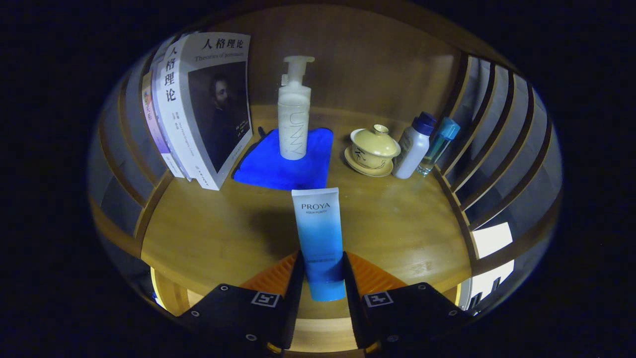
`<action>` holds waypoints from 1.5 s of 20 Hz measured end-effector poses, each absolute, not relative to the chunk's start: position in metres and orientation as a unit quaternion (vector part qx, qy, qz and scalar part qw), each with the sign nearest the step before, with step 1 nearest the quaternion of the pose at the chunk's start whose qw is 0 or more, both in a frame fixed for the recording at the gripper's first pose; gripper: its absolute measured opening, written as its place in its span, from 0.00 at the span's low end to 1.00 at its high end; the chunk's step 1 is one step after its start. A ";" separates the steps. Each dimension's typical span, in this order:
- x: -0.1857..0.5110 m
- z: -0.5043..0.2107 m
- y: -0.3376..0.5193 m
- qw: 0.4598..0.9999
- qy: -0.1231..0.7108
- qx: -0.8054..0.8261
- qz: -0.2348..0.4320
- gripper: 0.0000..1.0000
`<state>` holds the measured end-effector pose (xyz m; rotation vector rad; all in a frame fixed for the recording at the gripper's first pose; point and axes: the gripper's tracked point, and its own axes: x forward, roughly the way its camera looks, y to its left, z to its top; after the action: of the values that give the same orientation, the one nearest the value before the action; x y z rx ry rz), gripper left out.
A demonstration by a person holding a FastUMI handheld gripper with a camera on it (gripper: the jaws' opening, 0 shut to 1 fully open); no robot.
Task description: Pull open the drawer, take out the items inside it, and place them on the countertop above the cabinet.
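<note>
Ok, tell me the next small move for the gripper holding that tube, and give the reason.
Probably lower the blue tube onto the bare wood of the countertop just ahead and then open. The gripper is shut on the tube, held upright over the shelf's front edge, and the open patch lies short of the blue cloth and the pump bottle.

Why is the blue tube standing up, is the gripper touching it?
Touching. In the gripper view, both fingers press against the sides of the blue tube, holding it upright above the wooden countertop.
</note>
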<state>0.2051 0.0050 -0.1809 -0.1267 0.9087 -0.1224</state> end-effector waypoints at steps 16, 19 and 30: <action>0.207 -0.160 0.013 0.927 0.369 0.054 -0.030 0.87; 0.183 -0.144 0.011 0.945 0.320 0.065 -0.022 0.95; 0.057 -0.066 0.004 0.990 0.135 0.045 -0.005 0.95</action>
<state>0.0573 0.0044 -0.0659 0.0911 0.2716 -0.0100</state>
